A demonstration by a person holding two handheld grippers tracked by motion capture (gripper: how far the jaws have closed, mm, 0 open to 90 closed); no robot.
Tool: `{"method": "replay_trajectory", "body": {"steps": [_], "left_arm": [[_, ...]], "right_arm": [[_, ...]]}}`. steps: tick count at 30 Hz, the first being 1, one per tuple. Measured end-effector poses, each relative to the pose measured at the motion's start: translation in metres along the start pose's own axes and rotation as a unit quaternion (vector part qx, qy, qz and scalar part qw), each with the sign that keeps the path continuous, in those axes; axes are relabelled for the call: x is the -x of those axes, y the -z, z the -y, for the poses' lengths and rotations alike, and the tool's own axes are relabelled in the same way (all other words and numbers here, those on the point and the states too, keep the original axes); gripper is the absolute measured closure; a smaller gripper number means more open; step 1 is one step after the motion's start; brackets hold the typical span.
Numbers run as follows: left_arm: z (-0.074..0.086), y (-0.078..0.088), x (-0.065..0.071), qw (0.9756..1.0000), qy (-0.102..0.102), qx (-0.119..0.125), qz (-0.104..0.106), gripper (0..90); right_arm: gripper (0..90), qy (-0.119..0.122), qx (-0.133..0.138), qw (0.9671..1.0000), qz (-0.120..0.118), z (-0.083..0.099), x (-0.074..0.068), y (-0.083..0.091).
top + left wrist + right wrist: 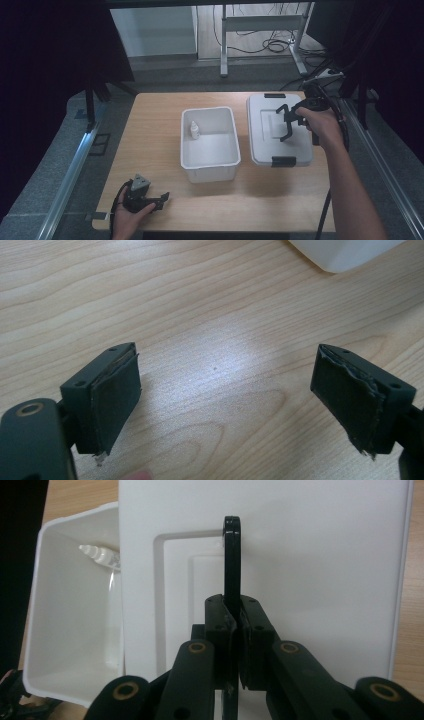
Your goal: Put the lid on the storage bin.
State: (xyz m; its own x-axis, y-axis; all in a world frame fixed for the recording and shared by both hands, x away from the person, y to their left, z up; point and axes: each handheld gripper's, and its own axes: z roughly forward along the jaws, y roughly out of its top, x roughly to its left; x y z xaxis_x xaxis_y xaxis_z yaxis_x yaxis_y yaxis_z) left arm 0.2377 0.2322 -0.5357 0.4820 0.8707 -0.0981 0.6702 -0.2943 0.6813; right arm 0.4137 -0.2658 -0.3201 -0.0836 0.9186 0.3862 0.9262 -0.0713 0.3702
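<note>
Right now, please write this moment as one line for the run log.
right gripper: shut on black lid handle of white plastic lid | left gripper: open over wooden table | small white bottle: inside white open box

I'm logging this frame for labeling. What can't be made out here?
- Small bottle in the white bin: label too small in the high view; body cut off by the lid in the right gripper view.
- Lid handle: lower part hidden between the right claw pads.
- Bin: cut off at the left gripper view's top edge.
</note>
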Motion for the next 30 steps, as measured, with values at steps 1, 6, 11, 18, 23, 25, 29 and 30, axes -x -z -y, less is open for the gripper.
{"method": "replay_trajectory", "body": {"steps": [1, 6, 11, 18, 23, 25, 29, 30], "left_arm": [[0.000, 0.000, 0.000, 1.0000, 0.000, 0.000, 0.000, 12.7], [0.000, 0.000, -0.001, 1.0000, 0.002, -0.002, -0.001, 12.7], [0.000, 0.000, -0.001, 1.0000, 0.000, -0.002, 0.000, 12.7], [0.001, 0.000, -0.001, 1.0000, 0.001, -0.003, 0.000, 12.7], [0.001, 0.000, -0.001, 1.0000, 0.002, -0.003, 0.000, 12.7], [0.001, 0.000, -0.001, 1.0000, 0.001, -0.003, 0.000, 12.7], [0.001, 0.000, -0.001, 1.0000, 0.001, -0.004, 0.000, 12.7], [0.001, 0.000, -0.001, 1.0000, 0.001, -0.004, -0.001, 12.7]], "right_arm": [[85.4, 0.000, 0.000, 1.0000, 0.000, 0.000, 0.000, 0.000], [85.4, 0.010, 0.001, 0.9999, -0.007, -0.003, -0.017, 0.002], [85.4, 0.018, -0.001, 0.9998, -0.012, -0.004, -0.027, -0.002], [85.4, 0.019, -0.008, 0.9997, -0.014, -0.004, -0.035, -0.010], [85.4, 0.021, -0.012, 0.9996, -0.018, -0.005, -0.041, -0.013], [85.4, 0.022, -0.013, 0.9995, -0.020, -0.006, -0.047, -0.014], [85.4, 0.028, -0.012, 0.9993, -0.024, -0.006, -0.055, -0.017], [85.4, 0.030, -0.012, 0.9992, -0.024, -0.006, -0.057, -0.018]]}}
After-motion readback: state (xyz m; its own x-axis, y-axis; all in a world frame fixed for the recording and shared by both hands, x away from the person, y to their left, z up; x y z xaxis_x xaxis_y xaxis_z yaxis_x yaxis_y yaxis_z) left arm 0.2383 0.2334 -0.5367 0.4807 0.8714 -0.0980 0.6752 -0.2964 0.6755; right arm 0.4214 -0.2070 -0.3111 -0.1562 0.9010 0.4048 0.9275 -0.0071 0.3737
